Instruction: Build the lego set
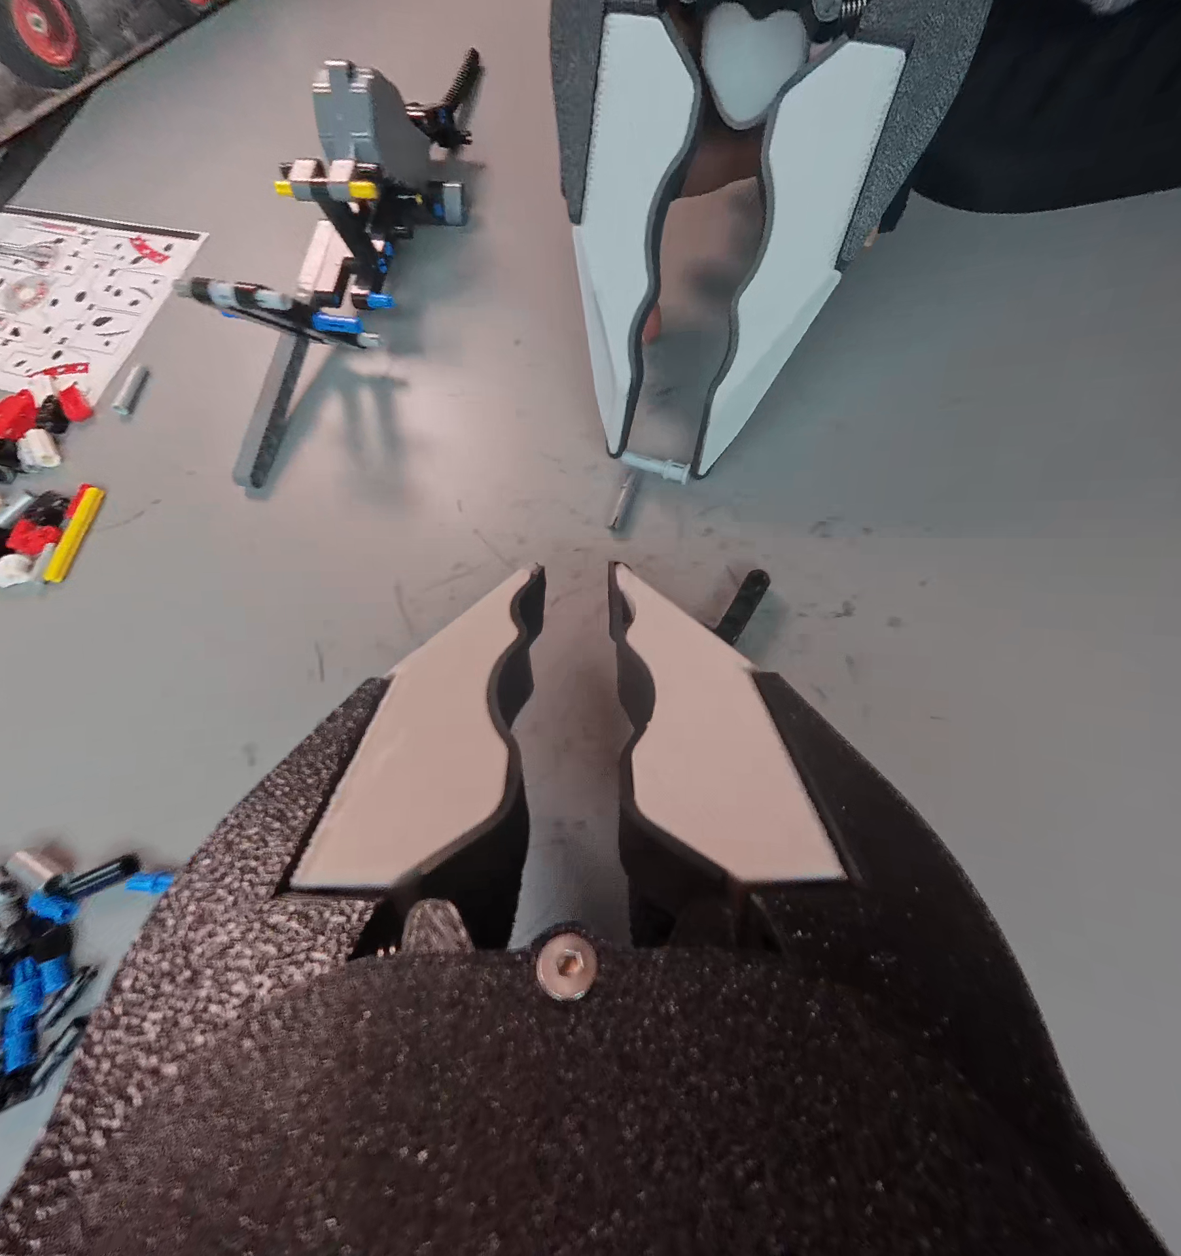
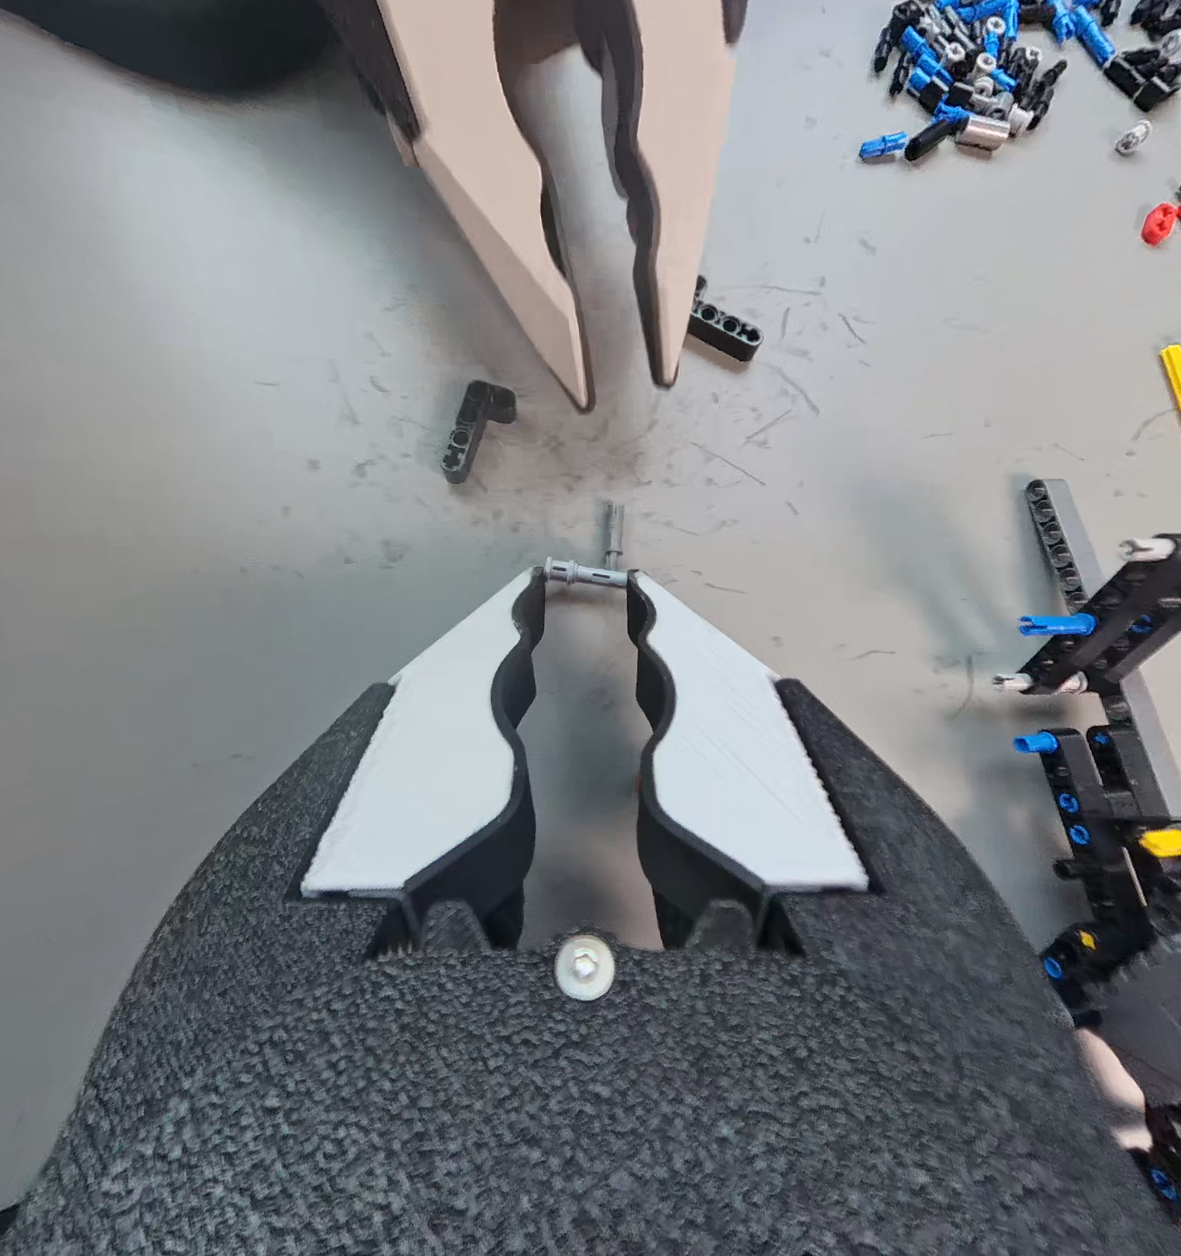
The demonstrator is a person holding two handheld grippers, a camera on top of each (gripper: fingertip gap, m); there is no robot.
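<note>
My right gripper (image 2: pixel 585 576) is shut on a light grey pin (image 2: pixel 584 574), held crosswise end to end between its white fingertips just above the grey table. It also shows in the left wrist view (image 1: pixel 659 463) with the pin (image 1: pixel 655 467). A second grey pin (image 2: pixel 611 530) (image 1: pixel 623 510) lies on the table just past it. My left gripper (image 1: pixel 577 569), with tan fingers, faces it, narrowly open and empty; it also shows in the right wrist view (image 2: pixel 625 391). The partly built black and grey model (image 1: pixel 363 224) (image 2: pixel 1118 679) stands to the side.
A black L-shaped beam (image 2: pixel 479 431) and a short black beam (image 2: pixel 723 329) lie beside the left gripper. A blue and black parts pile (image 2: pixel 982 68) (image 1: pixel 16 965), a red and white parts pile (image 1: pixel 23 503), a yellow axle (image 1: pixel 74 533) and an instruction sheet (image 1: pixel 64 292) sit nearby. My right fingertips sit around 6 cm from my left ones.
</note>
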